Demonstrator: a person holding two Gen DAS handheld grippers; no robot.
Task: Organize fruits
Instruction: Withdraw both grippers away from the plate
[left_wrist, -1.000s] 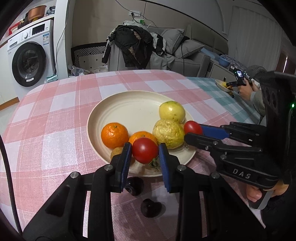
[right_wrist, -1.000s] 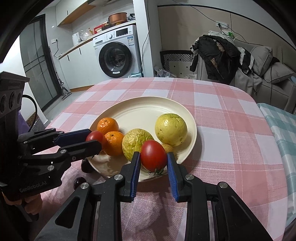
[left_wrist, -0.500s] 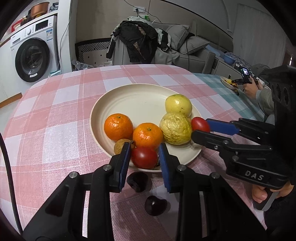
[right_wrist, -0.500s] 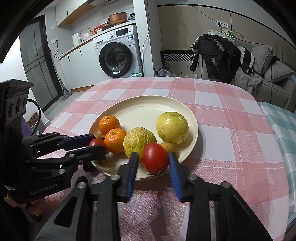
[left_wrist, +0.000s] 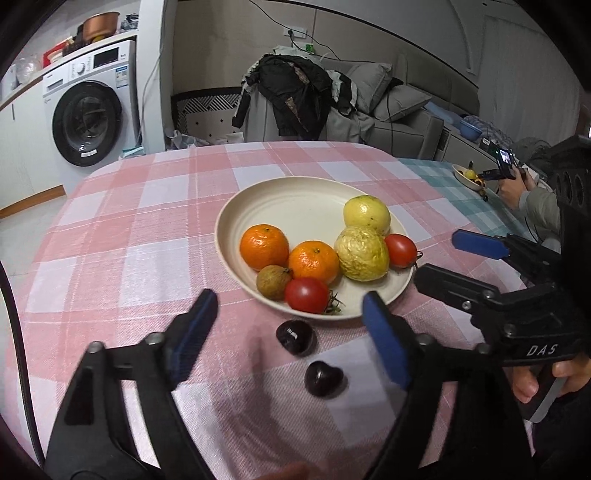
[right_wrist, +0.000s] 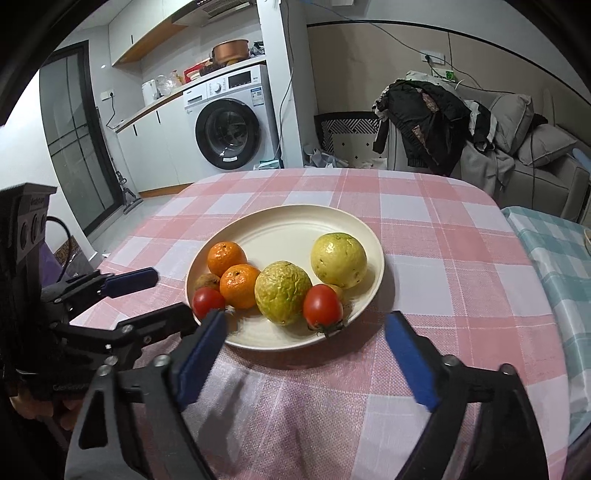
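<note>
2 tools: left tool (left_wrist: 284, 325) and right tool (right_wrist: 303, 341) both gape wide, nothing between the pads; their jaws have just been opening.
Tomatoes: 2 on the plate (left_wrist: 295, 192), one (left_wrist: 306, 295) at its near rim, one (right_wrist: 322, 305) beside the wrinkled guava (right_wrist: 282, 291).
Loose fruit: 2 dark cherries (left_wrist: 295, 336) on the desk (left_wrist: 110, 240), just short of the plate.
Risk: rim tomato may roll off if a finger nudges it; cherries are small and glossy and could squirt away.

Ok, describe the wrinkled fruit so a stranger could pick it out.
Find the cream plate on the pink checked tablecloth. Near its front edge, between an orange and a tomato, sits the wrinkled fruit. Its yellow-green skin is puckered; the guava behind is smooth.
</note>
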